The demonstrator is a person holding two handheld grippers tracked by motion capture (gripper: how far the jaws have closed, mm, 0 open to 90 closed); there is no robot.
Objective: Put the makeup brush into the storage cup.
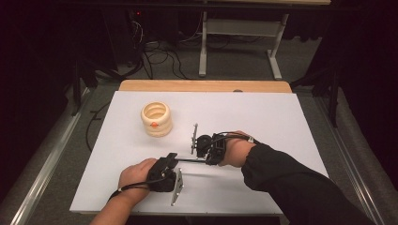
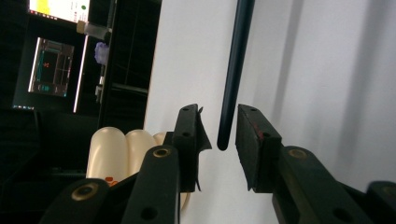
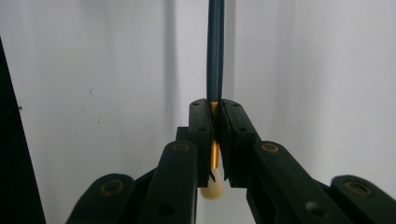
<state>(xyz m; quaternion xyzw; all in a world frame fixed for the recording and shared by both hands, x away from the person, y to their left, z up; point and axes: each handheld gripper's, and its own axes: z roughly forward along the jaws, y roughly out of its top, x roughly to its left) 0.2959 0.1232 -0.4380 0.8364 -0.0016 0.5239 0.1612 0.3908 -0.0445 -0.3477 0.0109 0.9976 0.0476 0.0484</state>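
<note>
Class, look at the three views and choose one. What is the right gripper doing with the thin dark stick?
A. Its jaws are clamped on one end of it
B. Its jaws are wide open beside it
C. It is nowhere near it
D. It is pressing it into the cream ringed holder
A: in the right gripper view, the right gripper has its jaws shut on the gold-banded end of the stick, which runs straight out from them over the white table.

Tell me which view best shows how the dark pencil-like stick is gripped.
The right gripper view: the right gripper is clamped on the stick at its gold band, with a cream tip below. The left gripper view shows the stick's rounded far end between the open left gripper. The high view shows a thin line spanning both grippers.
</note>
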